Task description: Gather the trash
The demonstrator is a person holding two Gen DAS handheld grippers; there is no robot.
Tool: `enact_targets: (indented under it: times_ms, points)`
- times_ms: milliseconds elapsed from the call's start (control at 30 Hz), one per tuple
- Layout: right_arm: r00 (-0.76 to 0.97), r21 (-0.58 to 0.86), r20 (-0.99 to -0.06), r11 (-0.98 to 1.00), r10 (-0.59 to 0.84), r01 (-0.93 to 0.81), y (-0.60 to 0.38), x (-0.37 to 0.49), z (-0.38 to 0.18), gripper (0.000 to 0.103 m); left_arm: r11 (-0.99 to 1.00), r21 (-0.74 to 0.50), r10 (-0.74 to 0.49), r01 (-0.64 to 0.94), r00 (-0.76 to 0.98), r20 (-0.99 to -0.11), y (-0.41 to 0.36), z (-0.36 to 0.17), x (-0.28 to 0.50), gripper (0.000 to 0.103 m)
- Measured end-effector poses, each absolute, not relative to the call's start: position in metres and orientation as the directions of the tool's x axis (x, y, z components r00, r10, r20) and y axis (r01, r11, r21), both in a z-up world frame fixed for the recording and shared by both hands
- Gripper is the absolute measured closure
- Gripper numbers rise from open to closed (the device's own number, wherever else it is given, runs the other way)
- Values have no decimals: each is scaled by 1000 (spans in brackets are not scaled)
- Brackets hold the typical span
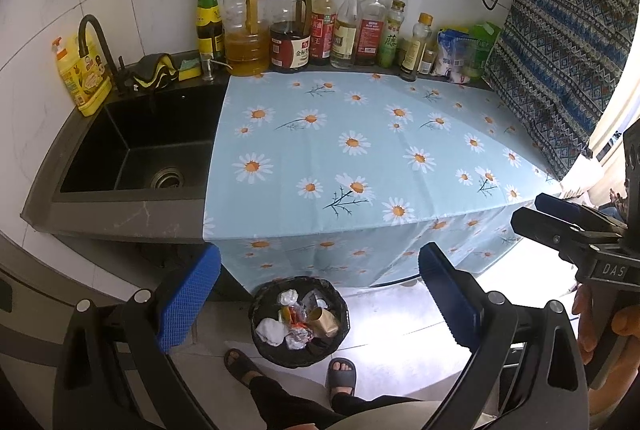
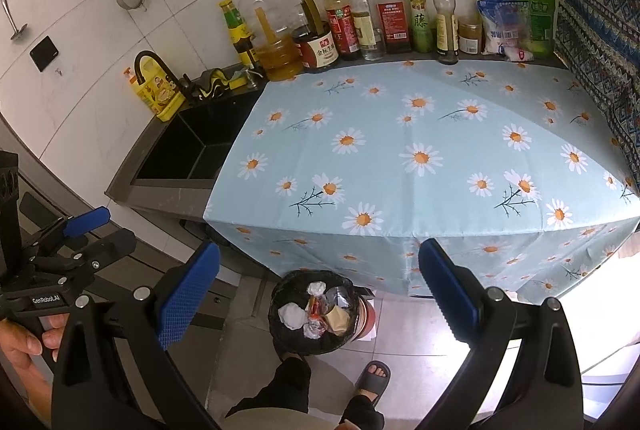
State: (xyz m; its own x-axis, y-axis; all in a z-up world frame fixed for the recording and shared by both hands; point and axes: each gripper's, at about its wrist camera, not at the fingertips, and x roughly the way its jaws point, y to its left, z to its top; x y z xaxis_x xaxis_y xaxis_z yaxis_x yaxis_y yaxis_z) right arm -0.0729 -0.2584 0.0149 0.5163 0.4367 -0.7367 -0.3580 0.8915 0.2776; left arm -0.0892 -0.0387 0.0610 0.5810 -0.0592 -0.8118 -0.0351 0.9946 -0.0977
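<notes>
A black-lined trash bin (image 1: pixel 299 322) stands on the floor below the counter edge and also shows in the right wrist view (image 2: pixel 314 312). It holds crumpled white paper (image 1: pixel 269 330), foil wrappers and a brown paper cup (image 1: pixel 325 321). My left gripper (image 1: pixel 320 296) is open and empty, held above the bin. My right gripper (image 2: pixel 320 294) is open and empty, also above the bin. The daisy-print blue cloth (image 1: pixel 360 153) on the counter carries no loose trash. The right gripper shows at the right edge of the left wrist view (image 1: pixel 568 226).
A black sink (image 1: pixel 140 149) with a tap sits left of the cloth. Several sauce and oil bottles (image 1: pixel 312 25) line the back wall. A patterned cloth (image 1: pixel 560 49) hangs at right. The person's sandalled feet (image 1: pixel 340 374) stand beside the bin.
</notes>
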Motion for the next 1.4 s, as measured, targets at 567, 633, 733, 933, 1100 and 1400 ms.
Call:
enact_targets:
  times_ms: [567,633,733,933,1100,1400]
  points:
    - [519,253,-746,898,418,-359,-260,-69,12,5,993,-108,-64,-41,577,-814,-42,58,-86,7]
    - [519,248,-748,900,413,-359,-261,-68,12,5,993,-107,-64,-41,575,-815,-42,57,-87,7]
    - [517,247,-751,901,411,-357,-262,-66,11,5,994,-104,-61,-43,575,-816,-42,56,-87,7]
    - [511,248,-753,898,415,-364,-263,-64,9,5,993,-104,-56,-52,571,-819,-41,54,-86,7]
    - [503,246,-759,897,414,-368,-262,-62,7,5,994,-95,-51,-46,582,-812,-42,56,-88,7]
    - [495,247,-762,894,417,-373,-260,-62,7,5,993,-106,-52,-61,578,-814,-39,57,-86,7]
